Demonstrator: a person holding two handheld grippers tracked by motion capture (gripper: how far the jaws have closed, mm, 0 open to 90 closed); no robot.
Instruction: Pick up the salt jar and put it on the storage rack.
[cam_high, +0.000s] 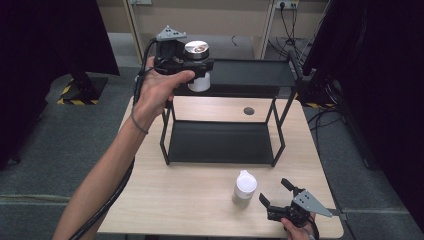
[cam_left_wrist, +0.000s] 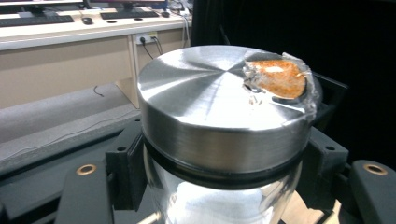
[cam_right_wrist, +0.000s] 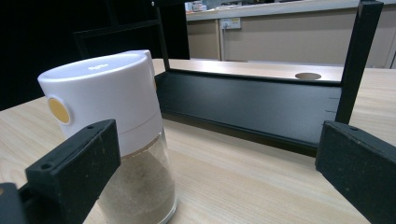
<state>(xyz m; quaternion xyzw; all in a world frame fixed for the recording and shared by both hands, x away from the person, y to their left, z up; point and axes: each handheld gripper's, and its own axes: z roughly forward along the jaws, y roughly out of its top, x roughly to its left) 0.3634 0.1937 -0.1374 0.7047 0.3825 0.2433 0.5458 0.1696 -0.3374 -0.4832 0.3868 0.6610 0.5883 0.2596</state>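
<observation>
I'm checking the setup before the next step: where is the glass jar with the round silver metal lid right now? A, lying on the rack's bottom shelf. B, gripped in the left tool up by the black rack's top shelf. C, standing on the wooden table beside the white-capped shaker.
B: the left tool is shut on the glass jar with the round silver metal lid, raised at the black rack's top shelf.

- The black rack (cam_high: 222, 142) stands across the middle of the table (cam_high: 150, 200); its posts and upper shelf (cam_high: 250, 72) fence the lower shelf.
- The left gripper (cam_high: 192, 67) and its jar (cam_high: 197, 65) occupy the upper shelf's left end.
- A white-capped shaker (cam_high: 245, 187) stands in front of the rack, just beside the right gripper (cam_high: 275, 192).
- The table's front left lies bare.
</observation>
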